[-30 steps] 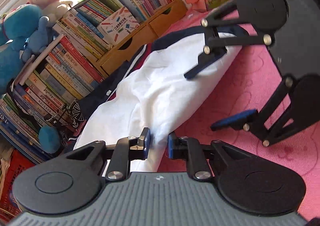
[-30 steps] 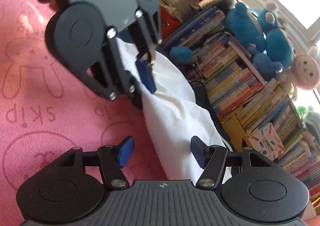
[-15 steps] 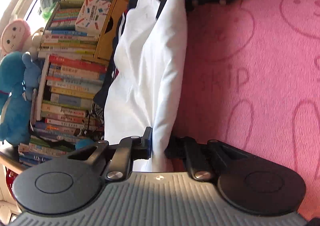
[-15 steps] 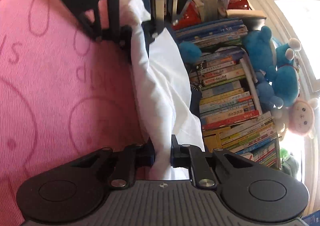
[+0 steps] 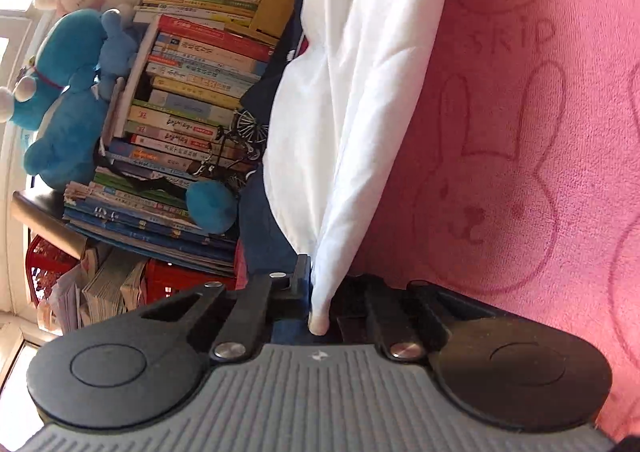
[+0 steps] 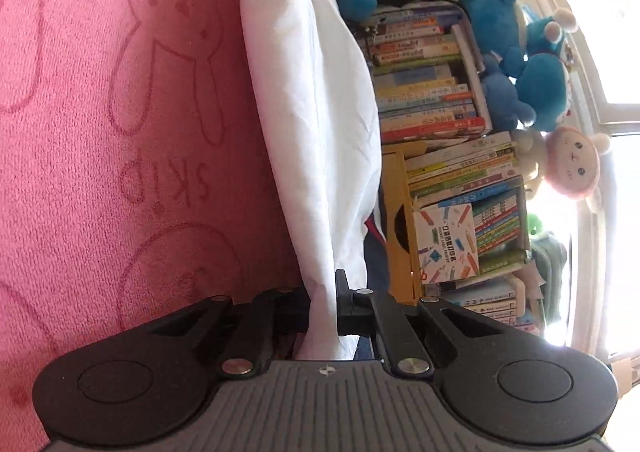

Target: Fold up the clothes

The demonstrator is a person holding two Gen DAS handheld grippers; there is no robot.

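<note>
I had both the left claw and right claw clenched on the white garment, stretched mid-fold at frame centre, judging it next needed laying flat on the pink blanket.

Left gripper clamped tight on white cloth, right gripper pinching the same cloth, jaws nearly closed

Both wrist views look along their closed jaws, very near the white garment. They face opposite ways and share it, the pink blanket and the bookshelf.
</note>
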